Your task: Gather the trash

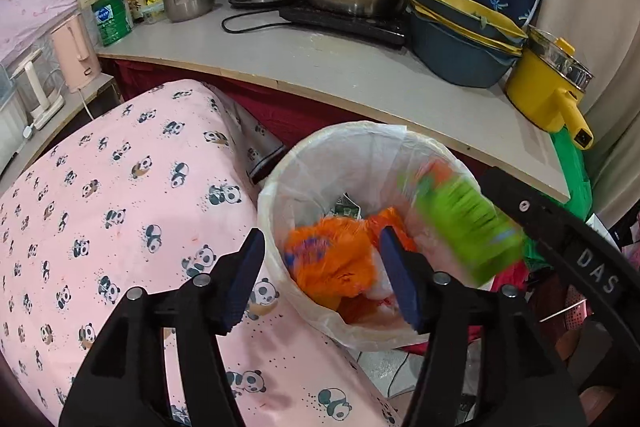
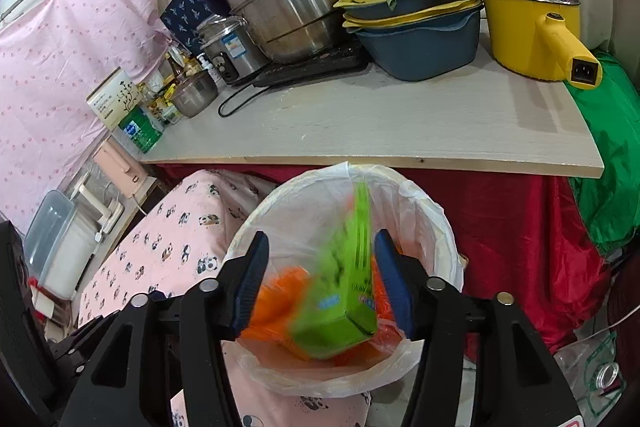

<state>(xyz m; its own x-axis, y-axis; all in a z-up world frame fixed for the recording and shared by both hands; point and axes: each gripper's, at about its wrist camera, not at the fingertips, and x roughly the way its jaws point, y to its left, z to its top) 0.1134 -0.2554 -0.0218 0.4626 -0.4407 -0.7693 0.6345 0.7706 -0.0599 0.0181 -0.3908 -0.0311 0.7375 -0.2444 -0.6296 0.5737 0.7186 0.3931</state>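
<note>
Green carton (image 2: 340, 311) is sitting blurred between the spread right gripper (image 2: 326, 287) pads, untouched, over the lined bin (image 2: 436, 227) holding orange wrappers (image 1: 336, 259); left gripper (image 1: 320, 283) is gaping empty.

Blurred green carton (image 2: 340, 311) (tilted) above orange wrapper (image 1: 332, 263) in lined bin (image 1: 280, 183).

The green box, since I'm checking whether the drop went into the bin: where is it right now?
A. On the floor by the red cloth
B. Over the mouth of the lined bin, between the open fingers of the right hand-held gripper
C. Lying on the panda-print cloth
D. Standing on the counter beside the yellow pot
B: the green box, motion-blurred, is over the lined bin, inside the open right hand-held gripper, with orange trash below.
</note>
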